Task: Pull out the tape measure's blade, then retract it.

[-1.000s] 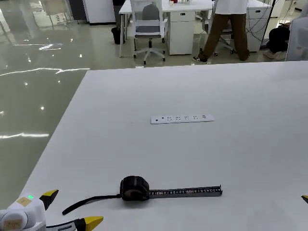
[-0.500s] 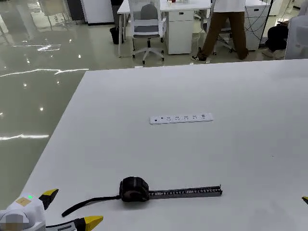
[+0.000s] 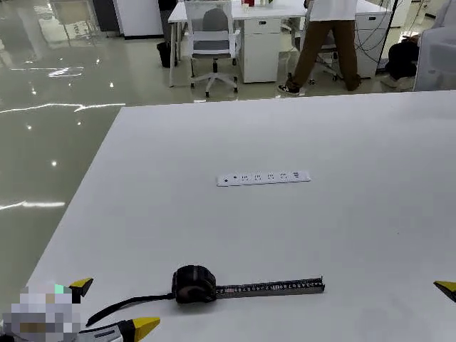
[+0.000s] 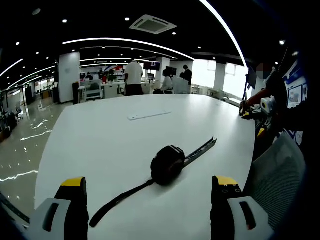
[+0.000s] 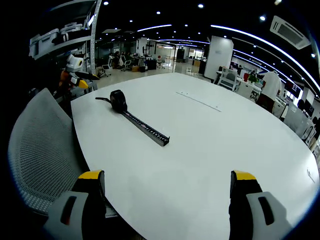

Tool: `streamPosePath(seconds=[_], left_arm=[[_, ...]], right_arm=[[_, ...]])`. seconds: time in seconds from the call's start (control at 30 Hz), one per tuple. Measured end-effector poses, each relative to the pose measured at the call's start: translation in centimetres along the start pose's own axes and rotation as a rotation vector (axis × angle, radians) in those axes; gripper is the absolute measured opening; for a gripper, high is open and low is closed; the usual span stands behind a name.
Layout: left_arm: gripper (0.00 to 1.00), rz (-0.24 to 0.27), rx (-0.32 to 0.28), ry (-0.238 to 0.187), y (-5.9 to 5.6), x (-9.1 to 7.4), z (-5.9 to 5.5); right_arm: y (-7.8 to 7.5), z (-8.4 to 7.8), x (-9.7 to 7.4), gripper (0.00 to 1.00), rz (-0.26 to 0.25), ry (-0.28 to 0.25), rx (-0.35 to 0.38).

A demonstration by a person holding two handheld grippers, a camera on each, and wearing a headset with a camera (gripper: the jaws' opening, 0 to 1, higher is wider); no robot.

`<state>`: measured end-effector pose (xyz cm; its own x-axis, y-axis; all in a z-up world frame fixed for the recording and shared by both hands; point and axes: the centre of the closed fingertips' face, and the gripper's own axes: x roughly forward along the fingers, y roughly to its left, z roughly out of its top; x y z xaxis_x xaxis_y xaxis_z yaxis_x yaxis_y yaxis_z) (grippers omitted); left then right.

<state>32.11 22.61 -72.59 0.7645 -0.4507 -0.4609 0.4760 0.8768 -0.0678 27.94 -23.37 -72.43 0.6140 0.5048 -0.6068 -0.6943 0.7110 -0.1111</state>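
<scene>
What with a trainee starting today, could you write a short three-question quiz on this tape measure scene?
1. True or false: the tape measure's blade lies extended on the table.
2. The left hand-held gripper is: A) shut on the blade; B) open, holding nothing; C) shut, with nothing in it.
3. What white object lies on the table beyond the tape measure in the head view?
Key: 1 true; 2 B; 3 the power strip.

Right tongs, jaws spread wide, stood well short of the tape measure on the worktop; its blade lay extended toward them.
</scene>
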Motion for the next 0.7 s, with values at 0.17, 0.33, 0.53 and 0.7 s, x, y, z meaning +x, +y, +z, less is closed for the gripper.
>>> streamPosePath(seconds=[0.17, 0.33, 0.53, 0.7], left_arm=[[1.0, 0.019, -0.023, -0.011, -0.8, 1.0, 1.2], [1.0, 0.082, -0.044, -0.002, -1.7, 2.6, 1.6], [0.99, 0.162, -0.05, -0.006, -2.4, 4.4, 1.5], [1.0, 0.223, -0.111, -0.026, -3.6, 5.5, 0.8]], right_arm=[[-0.9, 1.3, 0.6, 1.0, 0.016, -0.002, -0.029], [-1.1, 2.6, 1.8, 1.0, 0.058, 0.004, -0.081], [0.0, 3.7, 3.4, 1.0, 0.116, 0.032, -0.145], [-0.7, 4.3, 4.6, 1.0, 0.159, 0.064, -0.196]])
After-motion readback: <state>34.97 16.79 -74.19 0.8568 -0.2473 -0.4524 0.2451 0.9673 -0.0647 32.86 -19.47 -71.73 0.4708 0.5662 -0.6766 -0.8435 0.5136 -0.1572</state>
